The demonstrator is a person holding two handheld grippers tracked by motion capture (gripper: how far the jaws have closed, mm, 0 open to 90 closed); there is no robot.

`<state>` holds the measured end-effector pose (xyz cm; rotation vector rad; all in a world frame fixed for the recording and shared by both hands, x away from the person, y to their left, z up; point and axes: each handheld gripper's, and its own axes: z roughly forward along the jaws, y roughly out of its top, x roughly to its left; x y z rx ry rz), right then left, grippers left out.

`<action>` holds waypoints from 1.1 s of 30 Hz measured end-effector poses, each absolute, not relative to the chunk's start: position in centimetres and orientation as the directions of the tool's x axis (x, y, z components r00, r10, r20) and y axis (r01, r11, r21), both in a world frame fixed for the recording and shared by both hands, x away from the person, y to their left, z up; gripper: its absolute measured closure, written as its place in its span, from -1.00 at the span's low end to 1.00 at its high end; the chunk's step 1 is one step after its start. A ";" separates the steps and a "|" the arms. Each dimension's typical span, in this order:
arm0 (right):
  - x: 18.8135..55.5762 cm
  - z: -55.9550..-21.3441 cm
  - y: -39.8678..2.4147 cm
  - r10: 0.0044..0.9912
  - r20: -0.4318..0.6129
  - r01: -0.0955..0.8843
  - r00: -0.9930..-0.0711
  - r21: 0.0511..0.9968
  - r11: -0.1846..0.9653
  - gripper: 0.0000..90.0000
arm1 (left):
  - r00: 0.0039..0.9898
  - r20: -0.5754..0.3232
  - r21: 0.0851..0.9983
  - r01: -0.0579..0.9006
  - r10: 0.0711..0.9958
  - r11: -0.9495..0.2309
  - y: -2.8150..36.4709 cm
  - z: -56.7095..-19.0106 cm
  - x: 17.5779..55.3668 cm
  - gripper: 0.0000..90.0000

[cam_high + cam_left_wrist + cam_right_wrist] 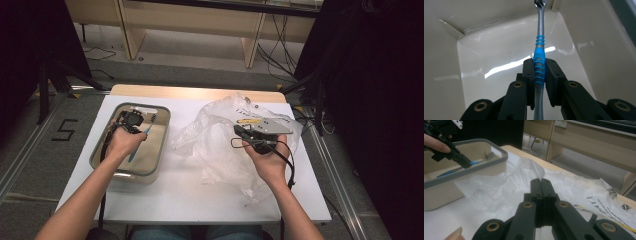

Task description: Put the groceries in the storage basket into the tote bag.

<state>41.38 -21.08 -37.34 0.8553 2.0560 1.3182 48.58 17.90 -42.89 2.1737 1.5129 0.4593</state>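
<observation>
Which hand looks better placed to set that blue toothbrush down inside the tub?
Left, I'd say. The left gripper is already shut on the toothbrush, inside the tub. The right gripper is over at the plastic bag, jaws pinched shut on a peak of its film.

- At frame left, we find the bin [162,131] walls fencing our left gripper [131,120].
- The crumpled bag [215,145] blocks centre-right.
- Along the bottom, bare table [175,200] gives us passage.

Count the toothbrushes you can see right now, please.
1: the toothbrush sits clamped in the left gripper, inside the bin. More could be hidden inside the crumpled plastic bag.
</observation>
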 end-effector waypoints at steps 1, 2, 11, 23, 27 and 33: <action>41.4 -37.3 -21.1 0.754 -0.106 0.218 -0.648 0.923 0.317 1.00 | 0.344 0.016 0.543 0.785 0.939 -0.297 17.9 -42.8 48.5 0.75; 41.4 -37.3 -21.1 0.754 -0.106 0.218 -0.649 0.923 0.318 1.00 | 0.347 0.017 0.548 0.781 0.938 -0.299 17.9 -42.7 48.5 0.75; 41.4 -37.4 -21.0 0.754 -0.105 0.220 -0.649 0.922 0.318 1.00 | 0.342 0.016 0.594 0.752 0.939 -0.285 18.1 -42.1 48.1 0.75; 41.4 -37.4 -21.0 0.753 -0.103 0.222 -0.650 0.922 0.318 1.00 | 0.352 0.009 0.653 0.707 0.936 -0.272 18.2 -41.5 47.6 0.74; 41.4 -37.4 -21.0 0.753 -0.103 0.222 -0.650 0.922 0.317 1.00 | 0.352 0.008 0.674 0.689 0.936 -0.266 18.2 -41.2 47.4 0.74; 41.4 -37.4 -21.0 0.753 -0.102 0.223 -0.650 0.922 0.318 1.00 | 0.353 -0.005 0.704 0.666 0.935 -0.248 18.3 -40.7 47.0 0.75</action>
